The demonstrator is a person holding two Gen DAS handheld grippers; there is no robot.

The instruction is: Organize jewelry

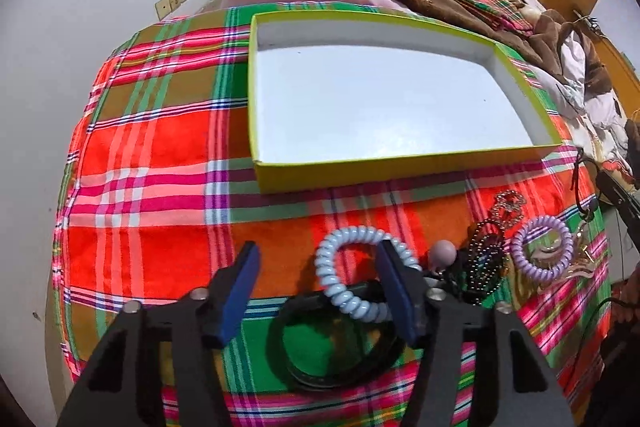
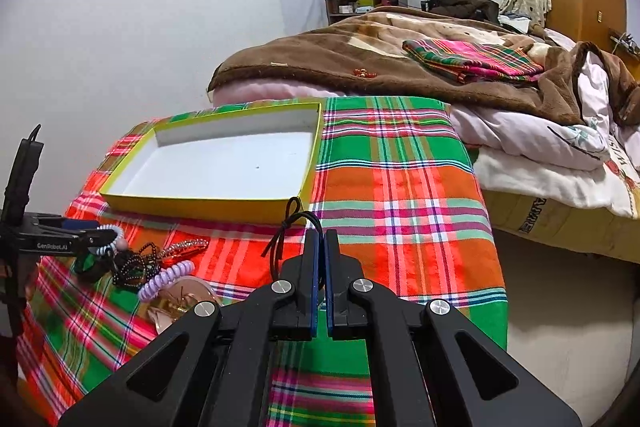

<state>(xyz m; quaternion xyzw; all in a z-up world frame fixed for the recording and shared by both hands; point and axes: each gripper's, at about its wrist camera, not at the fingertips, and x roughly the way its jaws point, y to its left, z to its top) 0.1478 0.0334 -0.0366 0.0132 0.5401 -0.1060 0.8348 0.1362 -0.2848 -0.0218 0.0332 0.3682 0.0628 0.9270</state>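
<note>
The plaid cloth covers what seems to be a tabletop pushed against the bed, giving the small pieces a flat, bright ground. The yellow box sits toward the far edge, white inside and bare — judged to be the place meant for the jewelry, none of it in yet.

The jewelry lies heaped at the near edge: a dark bangle, a pale blue coil band, a beaded chain, a lilac coil band.

The left tongs are spread wide, one finger standing inside the blue coil's loop, nothing pinched. The right tongs are clenched on a thin black cord.

The bangle's near rim is hidden by the left tongs; the clear pinkish piece beside the lilac coil is too blurred to name.
</note>
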